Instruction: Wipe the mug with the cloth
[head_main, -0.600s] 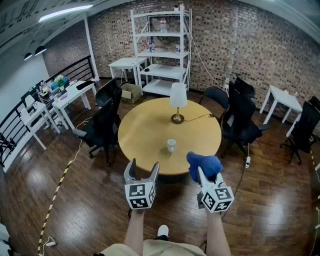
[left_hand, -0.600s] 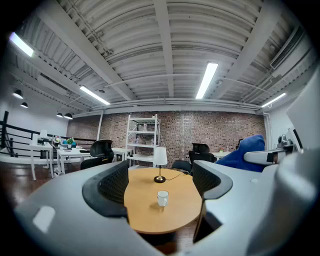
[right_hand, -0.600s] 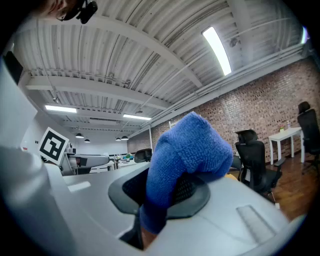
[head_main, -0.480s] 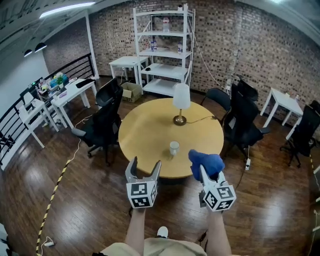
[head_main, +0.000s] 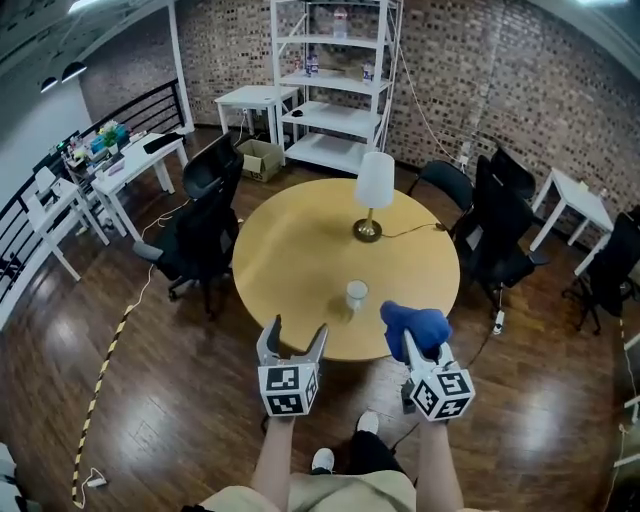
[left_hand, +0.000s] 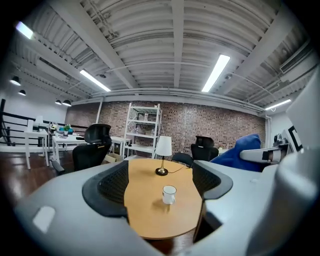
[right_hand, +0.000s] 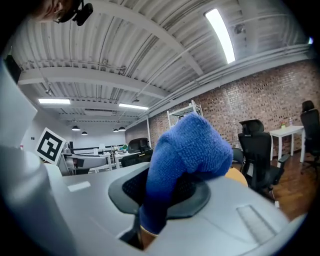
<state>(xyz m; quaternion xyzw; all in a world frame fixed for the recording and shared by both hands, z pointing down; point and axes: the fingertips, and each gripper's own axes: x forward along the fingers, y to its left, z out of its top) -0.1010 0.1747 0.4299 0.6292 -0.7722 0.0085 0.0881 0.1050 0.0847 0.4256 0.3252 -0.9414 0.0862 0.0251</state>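
Head view — mug (head_main: 356, 294) nearer now

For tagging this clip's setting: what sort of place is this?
Likely an office or workshop loft: exposed brick walls, black swivel office chairs, a round wooden table and tall white metal shelving.

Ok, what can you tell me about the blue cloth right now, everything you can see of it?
The cloth is blue, with a looped, terry-like weave, and is bunched into a rounded lump. The right tool has its jaws shut on it. The bulk bulges up and forward past the jaws, and one end hangs down into the gap between them. In the head view it is held in the air by the near edge of the round table, right of the white mug, clear of both.
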